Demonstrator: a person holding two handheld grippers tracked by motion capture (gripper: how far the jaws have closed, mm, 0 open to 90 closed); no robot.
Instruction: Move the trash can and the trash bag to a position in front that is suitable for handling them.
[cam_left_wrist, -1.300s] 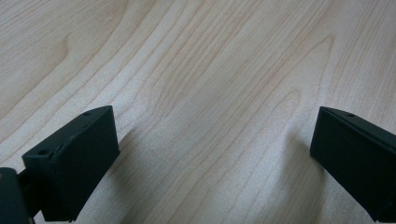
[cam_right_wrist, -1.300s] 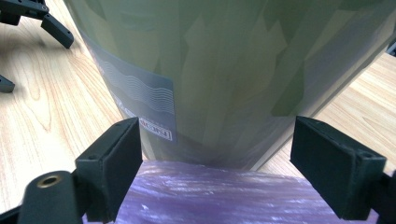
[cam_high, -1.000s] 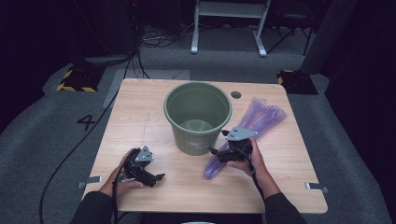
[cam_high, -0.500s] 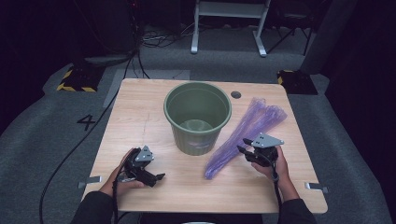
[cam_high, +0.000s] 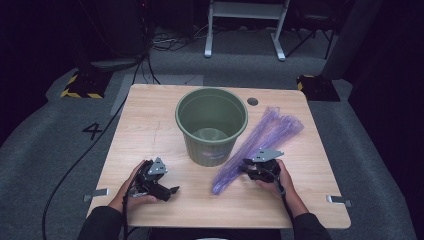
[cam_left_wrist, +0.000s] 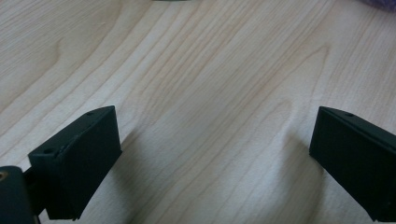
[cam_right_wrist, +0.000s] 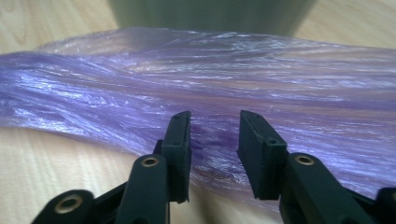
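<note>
Right gripper (cam_right_wrist: 212, 140): two black jaws rise from the bottom edge, a narrow gap between them, having just been closing.
Bag (cam_right_wrist: 261, 84): crinkled purple plastic, lying flat across the table from side to side; some of it sits between the jaws.
Bucket (cam_right_wrist: 210, 14): green wall just behind the bag.
Table (cam_right_wrist: 42, 172): pale wood.

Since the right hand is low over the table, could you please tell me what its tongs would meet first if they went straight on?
Most likely the purple plastic bag: it lies directly ahead of the right tongs. The green bucket stands behind it.
</note>
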